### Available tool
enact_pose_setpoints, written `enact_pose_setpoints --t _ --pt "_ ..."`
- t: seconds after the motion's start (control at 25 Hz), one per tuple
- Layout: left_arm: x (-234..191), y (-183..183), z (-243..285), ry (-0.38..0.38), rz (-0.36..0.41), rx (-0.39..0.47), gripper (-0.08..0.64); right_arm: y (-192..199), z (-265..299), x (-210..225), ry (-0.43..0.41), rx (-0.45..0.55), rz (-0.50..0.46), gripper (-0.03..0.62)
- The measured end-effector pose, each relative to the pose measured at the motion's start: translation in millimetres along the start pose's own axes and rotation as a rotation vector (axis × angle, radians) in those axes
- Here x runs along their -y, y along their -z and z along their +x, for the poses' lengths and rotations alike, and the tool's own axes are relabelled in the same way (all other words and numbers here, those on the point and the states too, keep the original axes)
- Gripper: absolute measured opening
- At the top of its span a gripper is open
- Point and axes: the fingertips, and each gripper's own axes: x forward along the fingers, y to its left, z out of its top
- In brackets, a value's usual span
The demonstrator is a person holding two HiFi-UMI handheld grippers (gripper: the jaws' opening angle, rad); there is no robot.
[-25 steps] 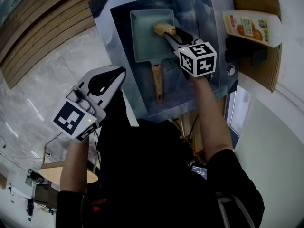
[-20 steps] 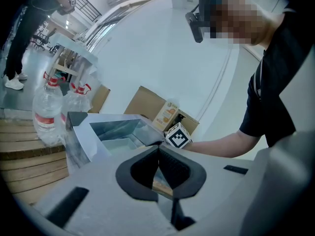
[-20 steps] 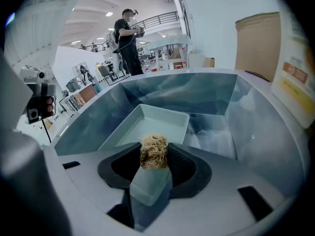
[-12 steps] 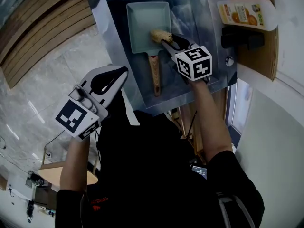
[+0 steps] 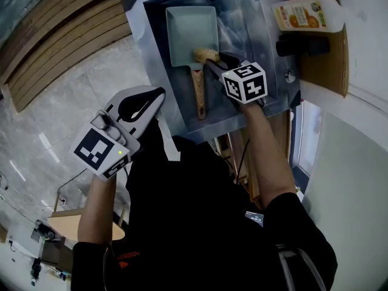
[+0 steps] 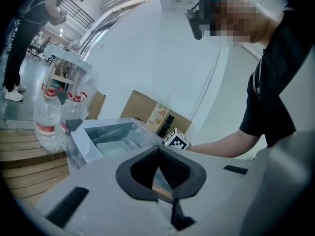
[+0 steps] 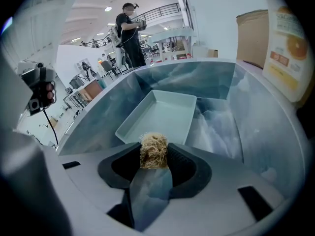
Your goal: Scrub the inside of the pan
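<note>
Head view: a rectangular pale-green pan (image 5: pixel 191 23) lay in the metal sink (image 5: pixel 254 17), its wooden handle (image 5: pixel 198 93) pointing toward the person. The R gripper (image 5: pixel 210 58) reached in from the right w/ a straw-coloured scrubber (image 5: pixel 205 55) at its tips. The scrubber sat at the pan's near-right corner, by the handle root. The L gripper (image 5: pixel 156 94) hung outside the sink to the left, over the floor (image 5: pixel 73 90), well apart from the pan. An orange-labelled bottle (image 5: pixel 302 14) lay right of the sink.

L gripper view: the 2 jaws met at their tips w/ nothing btwn them. Sink & pan (image 6: pixel 115 148) lay beyond, ahead-left. 2 water bottles (image 6: pixel 49 122) stood left of the sink.

R gripper view: the 2 jaws were clamped on the scrubber, 1 pad each side. The pan lay straight ahead, just past the tips, & the scrubber overlapped its near rim. Whether it touched the pan couldn't be told.
</note>
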Motion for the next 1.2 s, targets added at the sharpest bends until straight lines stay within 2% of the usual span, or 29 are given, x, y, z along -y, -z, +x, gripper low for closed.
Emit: enact_pose_setpoints --t 0.56,1.2 --pt "19.4 -61.6 -20.8 -0.008 0.131 0.040 0.018 -56.5 -53.9 -23.2 0.041 0.180 -0.004 0.166" --pt "58.5 -118.5 -44.0 0.039 0.244 0.079 0.018 -127.4 -170.2 -81.3 0.040 0.441 -0.025 0.167"
